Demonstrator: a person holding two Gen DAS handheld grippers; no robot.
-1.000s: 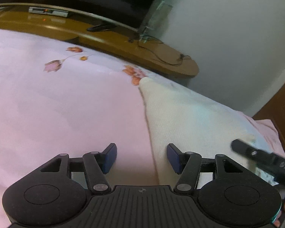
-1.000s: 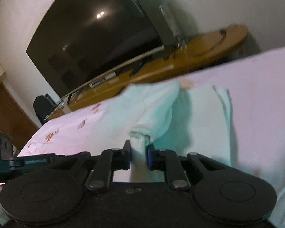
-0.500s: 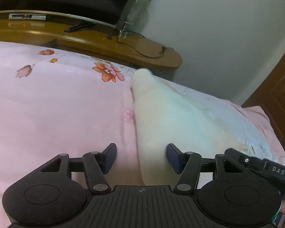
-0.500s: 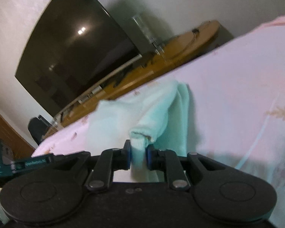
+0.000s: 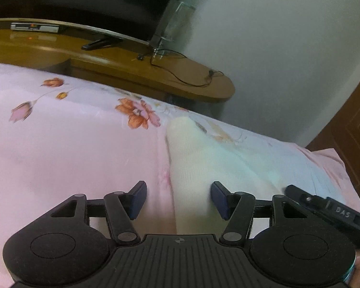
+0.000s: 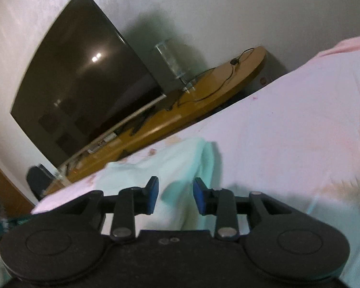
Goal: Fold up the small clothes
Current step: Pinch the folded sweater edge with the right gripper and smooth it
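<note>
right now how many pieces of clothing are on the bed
1: a pale mint garment lying on the pink floral bedsheet, just ahead of both grippers. More could be hidden outside the views.

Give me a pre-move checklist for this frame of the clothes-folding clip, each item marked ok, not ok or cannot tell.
1. Right gripper released the pale garment: ok, jaws opening, pads clear of cloth.
2. Left gripper free to grasp: ok, open, nothing pinched.
3. Garment lies on the pink floral bedsheet: ok.
4. Garment edge within the left gripper's span: ok, cloth lies between its pads.
5. Fold lies flat and even: cannot tell, blurred.
6. Grippers apart from each other: ok, the right one is beside the left, not touching.
</note>
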